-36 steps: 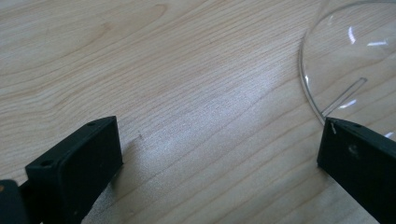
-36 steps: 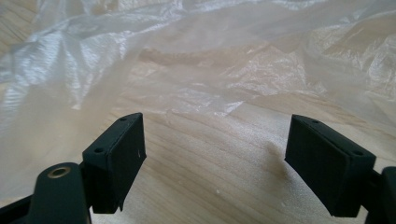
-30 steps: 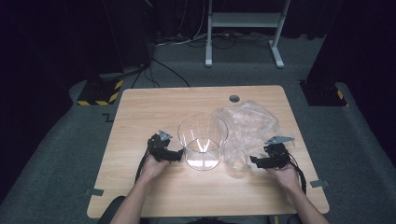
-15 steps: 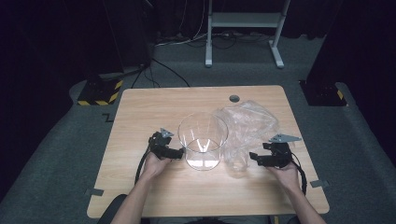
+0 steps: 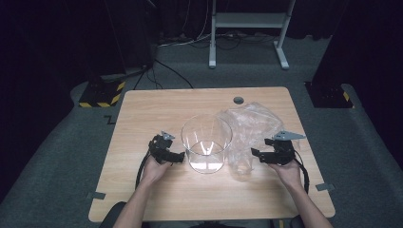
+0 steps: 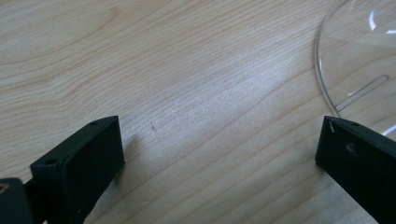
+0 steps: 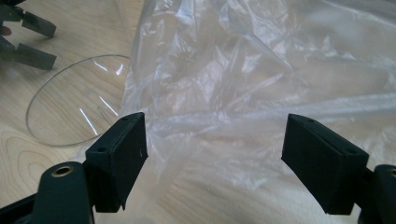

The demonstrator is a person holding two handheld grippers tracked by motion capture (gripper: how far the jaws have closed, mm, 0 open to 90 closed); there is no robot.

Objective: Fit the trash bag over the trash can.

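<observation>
A clear cylindrical container (image 5: pixel 206 149) stands upright and open-topped near the middle of the wooden desk (image 5: pixel 142 109). Just to its right lies a crumpled clear plastic bag (image 5: pixel 249 130), its near edge touching or almost touching the container's wall; which, I cannot tell.

The left gripper (image 5: pixel 178 157) sits low over the desk just left of the container, held in the person's left hand (image 5: pixel 154 170). Its jaws are spread wide with nothing between them; in the left gripper view (image 6: pixel 219 154) bare wood grain lies in the gap, and the container's round base curves in at the upper right, close beside one jaw.

The right gripper (image 5: pixel 255 154) is held in the right hand (image 5: pixel 287 171) at the bag's right edge, pointing toward the container. Its jaws are also released and wide apart; the right gripper view (image 7: pixel 215 154) shows the wrinkled plastic spreading across the gap and beyond, without being pinched. In that view the container's base shows at left, with the other gripper blurred in the top left corner.

A round cable hole (image 5: pixel 238 100) sits near the desk's far edge.
</observation>
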